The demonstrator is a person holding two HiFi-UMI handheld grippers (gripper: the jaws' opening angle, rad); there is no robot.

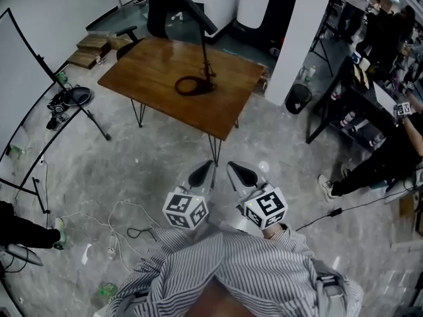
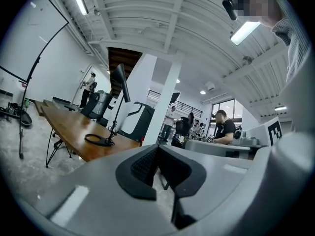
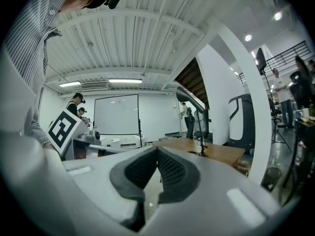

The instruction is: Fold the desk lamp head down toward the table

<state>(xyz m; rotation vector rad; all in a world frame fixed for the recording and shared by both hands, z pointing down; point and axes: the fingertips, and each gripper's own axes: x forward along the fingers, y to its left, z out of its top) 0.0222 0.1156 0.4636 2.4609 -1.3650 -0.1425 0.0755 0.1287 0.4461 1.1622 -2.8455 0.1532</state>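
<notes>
A black desk lamp [image 1: 201,51] stands on the wooden table [image 1: 152,71], its ring base [image 1: 192,84] flat on the top and its long head [image 1: 188,2] raised high and slanting. The lamp [image 2: 117,107] shows far off in the left gripper view, and the lamp [image 3: 199,127] shows again in the right gripper view. My left gripper [image 1: 210,166] and right gripper [image 1: 232,168] are side by side over the floor, well short of the table. Both are shut with nothing between the pads.
A white pillar [image 1: 297,25] rises right of the table, with a black bin [image 1: 297,98] at its foot. Light stands and cables [image 1: 66,101] spread at left. Benches with people [image 1: 390,131] line the right. Loose cables [image 1: 125,226] lie on the floor near me.
</notes>
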